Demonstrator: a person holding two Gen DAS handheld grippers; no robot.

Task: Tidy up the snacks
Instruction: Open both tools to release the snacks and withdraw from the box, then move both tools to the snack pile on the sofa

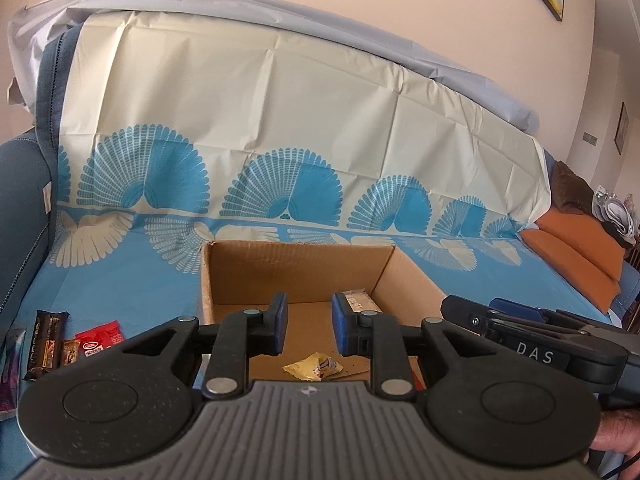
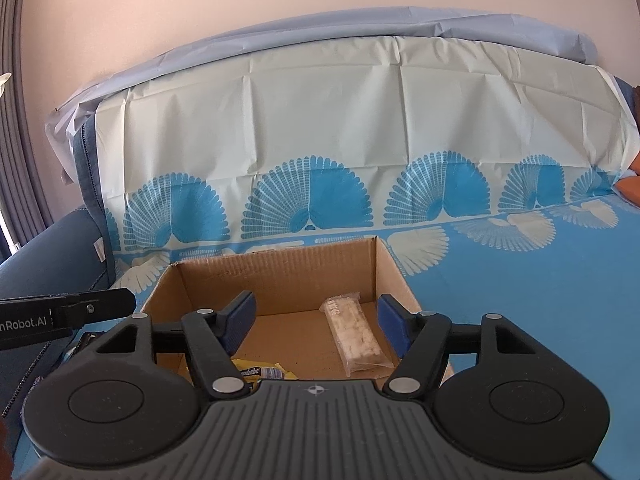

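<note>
An open cardboard box (image 1: 296,268) (image 2: 276,276) sits on the blue patterned cloth. Inside lie a yellow snack packet (image 1: 314,366) (image 2: 260,372) and a pale wrapped bar (image 2: 354,330) (image 1: 360,300). My left gripper (image 1: 308,328) is open and empty above the box's near side. My right gripper (image 2: 316,324) is open and empty above the box, the bar between its fingers in view. The right gripper also shows in the left wrist view (image 1: 520,328), and the left one in the right wrist view (image 2: 68,312). Loose snacks lie left of the box: a dark bar (image 1: 46,340), a small brown bar (image 1: 70,352), a red packet (image 1: 98,338).
The cloth (image 1: 120,280) covers a sofa seat and back. A dark blue armrest (image 1: 20,208) is at the left. Orange cushions (image 1: 576,256) lie at the right. A purple packet (image 1: 10,376) is at the far left edge.
</note>
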